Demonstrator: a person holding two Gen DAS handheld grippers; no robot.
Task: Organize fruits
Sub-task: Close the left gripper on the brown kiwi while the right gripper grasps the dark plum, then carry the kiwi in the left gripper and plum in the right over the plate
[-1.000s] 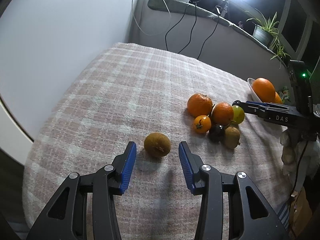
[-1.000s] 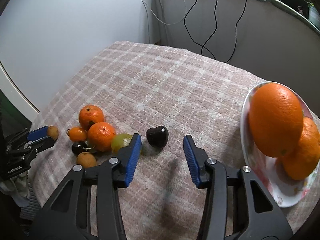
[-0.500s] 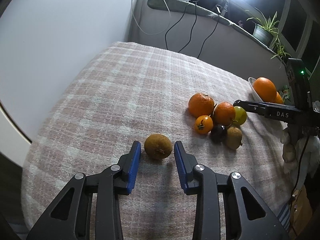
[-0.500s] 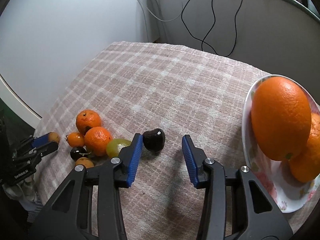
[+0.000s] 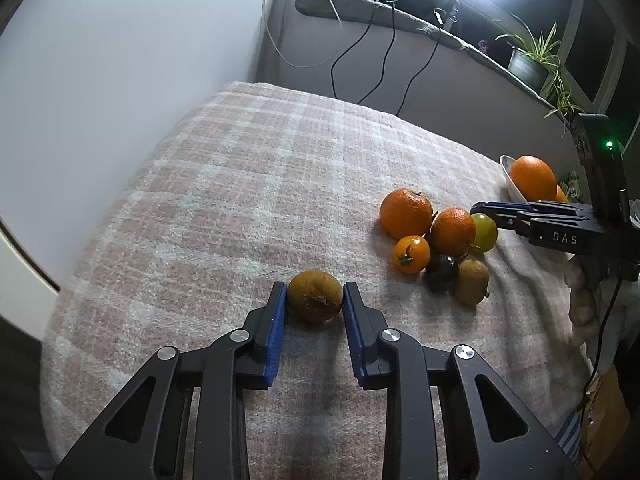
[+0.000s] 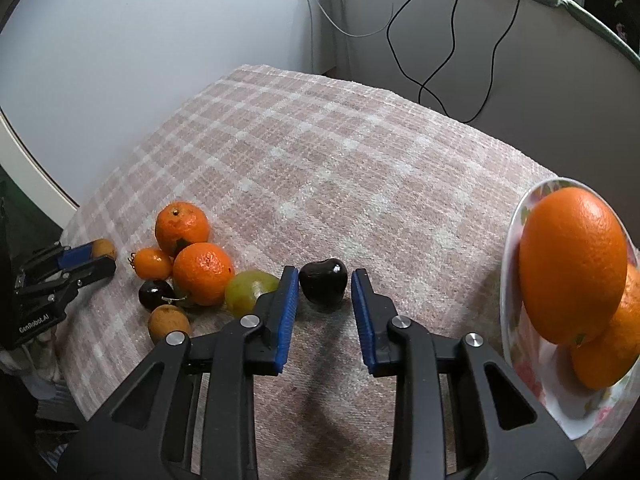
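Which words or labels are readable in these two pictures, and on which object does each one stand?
"DAS": white letters on the side of the right gripper, seen from the left wrist.
"GenRobot.AI": white letters on the body of the left gripper, seen from the right wrist.
No other text is readable; the fruits carry no labels.

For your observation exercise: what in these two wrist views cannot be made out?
- Plate, right wrist view: far side cut off by the frame edge.
- Lower orange: mostly hidden behind the big orange.
- Right gripper, left wrist view: its dark fruit hidden behind the cluster.
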